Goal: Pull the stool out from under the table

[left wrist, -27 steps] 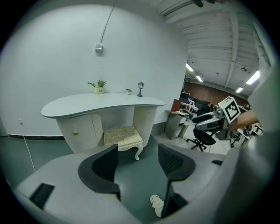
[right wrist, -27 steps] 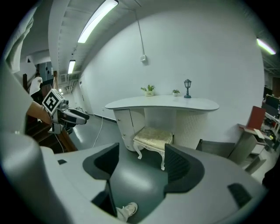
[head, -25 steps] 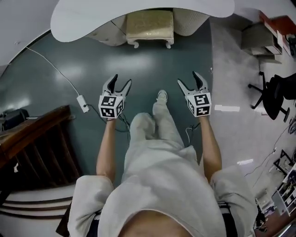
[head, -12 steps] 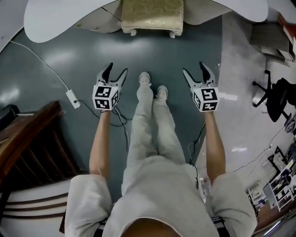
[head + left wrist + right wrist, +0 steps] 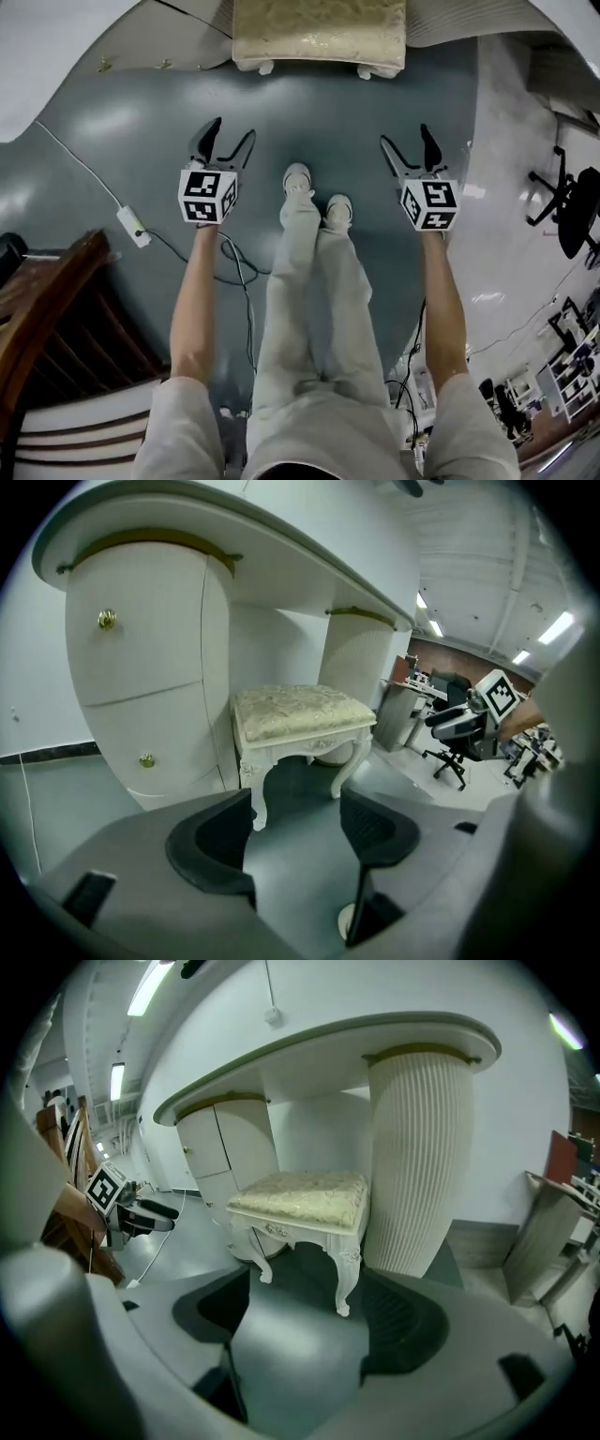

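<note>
Fingers [image 5: 211, 841]: your left gripper [image 5: 232, 133] stands wide apart and empty; your right gripper [image 5: 406, 141] has just been opening wider, also empty.
Table [image 5: 47, 47]: directly over the stool.
Stool [image 5: 319, 33]: tucked beneath, well apart from both grippers.

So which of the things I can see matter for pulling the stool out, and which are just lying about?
For the job: cream stool, under the white table.
Just lying about: white plug block and its cable on the floor, black office chair, brown wooden furniture.
</note>
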A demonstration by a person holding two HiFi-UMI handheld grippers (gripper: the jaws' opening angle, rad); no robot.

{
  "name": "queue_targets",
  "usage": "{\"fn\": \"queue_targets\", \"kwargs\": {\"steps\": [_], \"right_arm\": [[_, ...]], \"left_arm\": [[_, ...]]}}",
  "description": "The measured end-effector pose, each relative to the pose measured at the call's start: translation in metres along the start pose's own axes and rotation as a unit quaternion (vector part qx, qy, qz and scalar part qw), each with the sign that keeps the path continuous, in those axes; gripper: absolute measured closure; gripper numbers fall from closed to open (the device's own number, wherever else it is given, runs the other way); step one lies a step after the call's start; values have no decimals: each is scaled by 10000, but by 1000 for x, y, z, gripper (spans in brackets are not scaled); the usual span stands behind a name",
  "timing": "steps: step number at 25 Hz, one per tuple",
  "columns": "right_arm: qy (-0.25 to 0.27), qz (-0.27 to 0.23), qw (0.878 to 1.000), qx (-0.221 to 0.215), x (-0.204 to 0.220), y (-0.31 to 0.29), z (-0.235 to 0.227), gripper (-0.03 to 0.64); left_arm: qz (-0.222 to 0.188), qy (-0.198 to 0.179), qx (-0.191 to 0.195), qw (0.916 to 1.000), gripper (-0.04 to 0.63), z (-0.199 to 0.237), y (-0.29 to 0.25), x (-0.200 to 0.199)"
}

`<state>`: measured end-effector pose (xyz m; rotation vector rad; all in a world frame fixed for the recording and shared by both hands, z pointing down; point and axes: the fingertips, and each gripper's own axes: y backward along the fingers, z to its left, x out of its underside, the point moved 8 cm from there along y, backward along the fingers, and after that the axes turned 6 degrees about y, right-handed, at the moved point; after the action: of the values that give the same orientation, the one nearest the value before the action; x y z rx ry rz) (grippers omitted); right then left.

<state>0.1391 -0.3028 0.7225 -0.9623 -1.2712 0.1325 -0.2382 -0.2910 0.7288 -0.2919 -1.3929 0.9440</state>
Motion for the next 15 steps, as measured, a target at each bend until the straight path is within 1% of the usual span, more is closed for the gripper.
{"fn": "queue_targets", "kwargs": {"steps": [4,7,11,15], "right_arm": [[-90,-9,10000,23,31,-54,-4,256],[-126,11,9999,80,46,-92,-13,256],[-191,37,9995,237,58,-134,-36,255],[-190,19,9990,393,62,-167,-59,245]], "left_arm": [[23,-13,8,10000,318,28,-53,28],[72,-26,-20,10000,313,46,-87,40],[42,-54,-97,9999,301,67,-123,45],[-10,-84,-77,9999,295,80,-153,43]]}}
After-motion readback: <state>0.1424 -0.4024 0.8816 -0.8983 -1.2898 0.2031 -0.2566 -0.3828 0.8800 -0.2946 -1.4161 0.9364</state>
